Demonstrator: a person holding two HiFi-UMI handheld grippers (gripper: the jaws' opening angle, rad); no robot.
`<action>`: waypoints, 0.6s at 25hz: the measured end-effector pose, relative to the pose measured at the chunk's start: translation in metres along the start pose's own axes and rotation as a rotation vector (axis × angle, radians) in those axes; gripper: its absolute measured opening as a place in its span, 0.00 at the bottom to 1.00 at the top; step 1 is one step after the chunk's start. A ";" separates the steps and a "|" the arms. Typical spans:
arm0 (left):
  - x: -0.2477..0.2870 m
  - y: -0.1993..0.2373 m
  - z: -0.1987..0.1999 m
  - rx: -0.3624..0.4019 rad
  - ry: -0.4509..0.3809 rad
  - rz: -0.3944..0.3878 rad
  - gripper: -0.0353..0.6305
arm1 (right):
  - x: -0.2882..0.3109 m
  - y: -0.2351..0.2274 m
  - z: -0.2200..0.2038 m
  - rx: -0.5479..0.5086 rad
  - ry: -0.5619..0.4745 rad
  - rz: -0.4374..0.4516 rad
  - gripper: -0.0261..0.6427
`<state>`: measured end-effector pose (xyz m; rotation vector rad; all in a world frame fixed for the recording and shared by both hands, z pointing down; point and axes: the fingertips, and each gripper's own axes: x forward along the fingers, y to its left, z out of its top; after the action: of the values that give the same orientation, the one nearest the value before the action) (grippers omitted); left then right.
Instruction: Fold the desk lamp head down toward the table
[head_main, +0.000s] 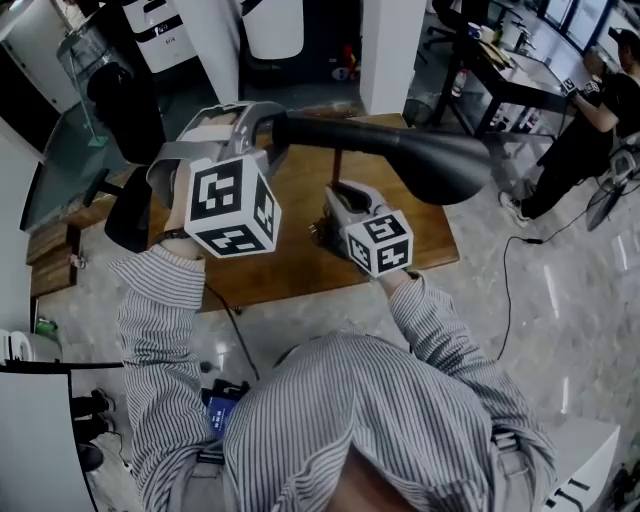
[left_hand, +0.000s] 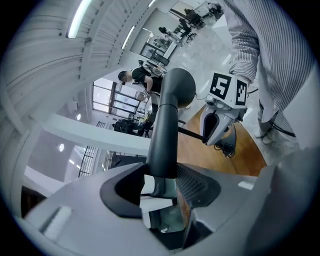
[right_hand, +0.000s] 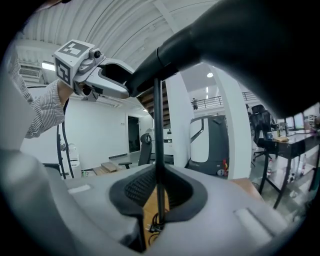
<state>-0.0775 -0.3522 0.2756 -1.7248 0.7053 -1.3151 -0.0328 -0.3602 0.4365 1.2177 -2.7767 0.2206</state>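
Note:
A black desk lamp stands on the wooden table (head_main: 290, 270). Its long dark head (head_main: 420, 160) lies roughly level above the table and widens toward the right. My left gripper (head_main: 270, 125) is shut on the narrow left end of that head, and in the left gripper view the dark tube (left_hand: 167, 125) runs up from between the jaws (left_hand: 162, 182). My right gripper (head_main: 335, 200) is lower and is shut on the thin upright stem (head_main: 337, 165). That stem (right_hand: 158, 130) rises from between its pads (right_hand: 159, 200) to the head (right_hand: 240, 45) overhead. The lamp's base is hidden.
A person in black (head_main: 590, 130) stands at the far right beside a black desk (head_main: 510, 75). A dark office chair (head_main: 125, 210) is left of the table, and a white pillar (head_main: 395, 50) is behind it. A coiled cable (left_hand: 227, 147) lies on the tabletop.

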 end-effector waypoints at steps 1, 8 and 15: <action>-0.001 0.000 0.001 0.021 0.009 -0.004 0.36 | 0.000 0.001 -0.001 0.000 -0.001 -0.002 0.11; -0.007 0.006 0.005 0.140 0.056 -0.038 0.36 | 0.000 0.003 -0.002 0.001 0.005 -0.016 0.11; -0.009 0.018 0.010 0.240 0.109 -0.065 0.36 | -0.001 0.000 0.001 0.014 0.011 -0.033 0.11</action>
<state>-0.0693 -0.3509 0.2549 -1.5033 0.5318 -1.4835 -0.0318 -0.3594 0.4356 1.2609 -2.7480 0.2443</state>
